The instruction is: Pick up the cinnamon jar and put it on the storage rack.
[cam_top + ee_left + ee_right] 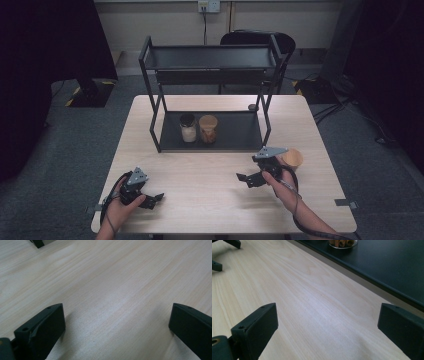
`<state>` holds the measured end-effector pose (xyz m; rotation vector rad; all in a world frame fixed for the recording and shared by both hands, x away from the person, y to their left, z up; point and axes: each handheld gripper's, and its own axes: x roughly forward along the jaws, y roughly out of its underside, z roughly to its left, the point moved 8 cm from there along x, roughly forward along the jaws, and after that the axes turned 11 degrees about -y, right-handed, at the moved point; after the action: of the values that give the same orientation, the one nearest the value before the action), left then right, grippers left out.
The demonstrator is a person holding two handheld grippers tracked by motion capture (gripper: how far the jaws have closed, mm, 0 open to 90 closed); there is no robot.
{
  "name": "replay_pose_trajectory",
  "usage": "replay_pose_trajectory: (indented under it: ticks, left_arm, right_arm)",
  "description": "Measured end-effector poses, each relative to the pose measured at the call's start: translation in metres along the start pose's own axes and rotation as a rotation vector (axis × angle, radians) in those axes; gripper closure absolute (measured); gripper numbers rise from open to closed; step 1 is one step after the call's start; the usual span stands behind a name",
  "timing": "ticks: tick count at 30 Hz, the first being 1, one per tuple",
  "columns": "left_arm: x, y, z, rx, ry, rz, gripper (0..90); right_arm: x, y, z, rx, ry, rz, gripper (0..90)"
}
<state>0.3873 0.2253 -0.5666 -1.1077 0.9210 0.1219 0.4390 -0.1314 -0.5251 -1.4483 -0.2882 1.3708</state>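
High view: pale wooden table (210, 195) on grey carpet (60, 150), both grippers' fingers spread wide, empty.

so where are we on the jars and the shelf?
Two jars already stand side by side on the bottom tier of the black rack. Nothing is in hand: the left gripper and right gripper rest low over the table, jaws wide apart. A tan-lidded jar sits just behind the right gripper, likely the one left to shelve.
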Motion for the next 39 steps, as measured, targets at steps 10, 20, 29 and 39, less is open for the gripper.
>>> replay_pose_trajectory:
  ticks: [10,20,29,39]
  left_arm:
    - [0.000,0.000,0.000,0.000,0.000,0.000,0.2]
    - [0.000,0.000,0.000,0.000,0.000,0.000,0.2]
    - [0.000,0.000,0.000,0.000,0.000,0.000,0.2]
    - [0.000,0.000,0.000,0.000,0.000,0.000,0.2]
  right_arm:
    - [-0.015,0.015,-0.003,0.009,-0.005,0.004,2.0]
    - [-0.026,0.026,-0.005,0.020,-0.017,0.002,3.2]
    - [-0.032,0.037,-0.002,0.024,-0.045,0.013,3.3]
    - [-0.046,0.050,0.002,0.018,-0.093,0.027,3.1]
